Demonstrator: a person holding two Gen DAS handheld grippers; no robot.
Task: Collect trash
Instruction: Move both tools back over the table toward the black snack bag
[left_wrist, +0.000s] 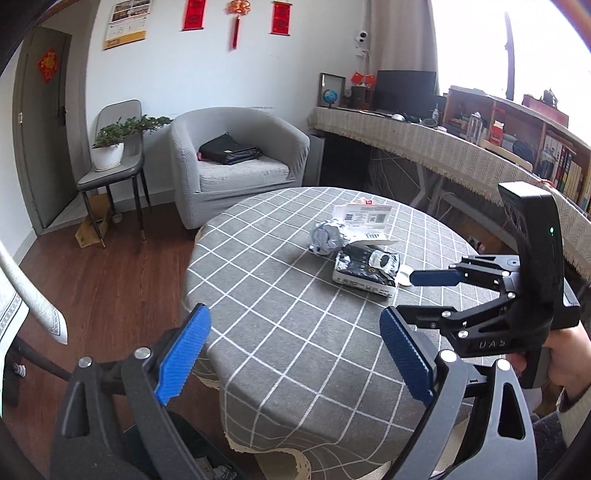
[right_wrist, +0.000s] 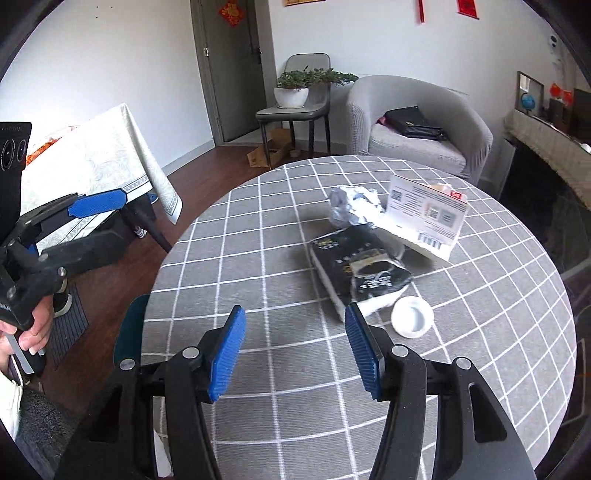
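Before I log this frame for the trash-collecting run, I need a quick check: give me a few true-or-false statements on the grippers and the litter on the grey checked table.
1. The right gripper is open and empty. True.
2. The left gripper is shut on the crumpled silver-grey wrapper. False: it is open and holds nothing; the wrapper lies on the round grey checked tablecloth.
3. The small white round cap lies beside the black printed packet. True.
4. The white printed card box sits on the grey armchair. False: it is on the table; a black bag lies on the armchair.
5. All the trash has left the table. False: four pieces remain.
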